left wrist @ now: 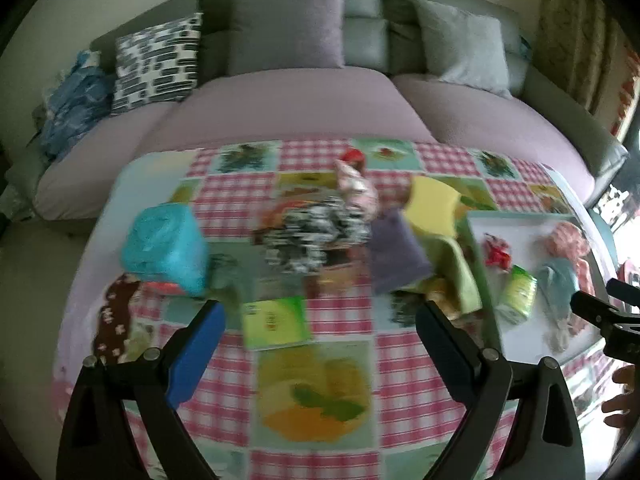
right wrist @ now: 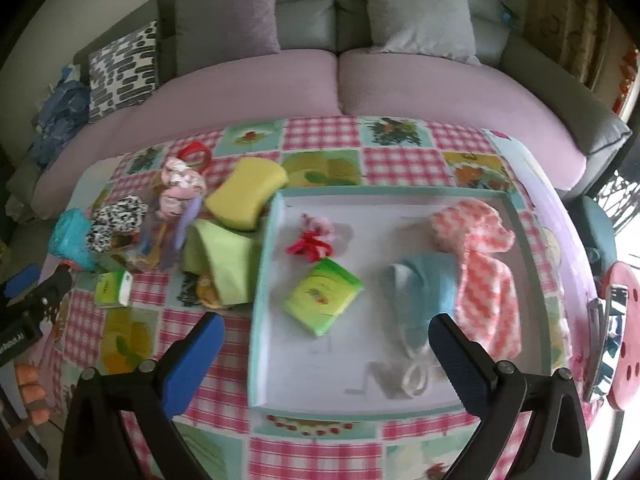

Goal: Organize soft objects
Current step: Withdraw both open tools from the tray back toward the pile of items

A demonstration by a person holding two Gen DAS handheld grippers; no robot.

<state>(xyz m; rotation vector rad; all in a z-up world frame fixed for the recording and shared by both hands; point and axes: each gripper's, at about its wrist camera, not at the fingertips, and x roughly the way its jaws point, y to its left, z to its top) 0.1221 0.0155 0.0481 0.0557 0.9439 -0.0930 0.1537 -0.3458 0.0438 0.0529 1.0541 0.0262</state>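
Observation:
My left gripper (left wrist: 320, 308) hangs open over the checked tablecloth, nothing between its fingers. A green tissue pack (left wrist: 276, 322) lies just ahead of it. Beyond are a zebra-print scrunchie (left wrist: 312, 236), a purple cloth (left wrist: 396, 252), a yellow sponge (left wrist: 434, 204) and a blue wrapped pack (left wrist: 168, 248). My right gripper (right wrist: 326, 322) stands open above the white tray (right wrist: 264, 280), holding nothing. In the tray lie a second green pack (right wrist: 322, 298), a red scrunchie (right wrist: 310, 246), a blue cloth (right wrist: 428, 280) and a pink checked cloth (right wrist: 480, 248).
A lime green cloth (right wrist: 220, 264) and a pink scrunchie (right wrist: 180, 188) lie left of the tray. A sofa (right wrist: 280, 80) with cushions runs behind the table. A pink stool (right wrist: 624, 320) stands at the right. A hand (left wrist: 624, 396) shows at the right edge.

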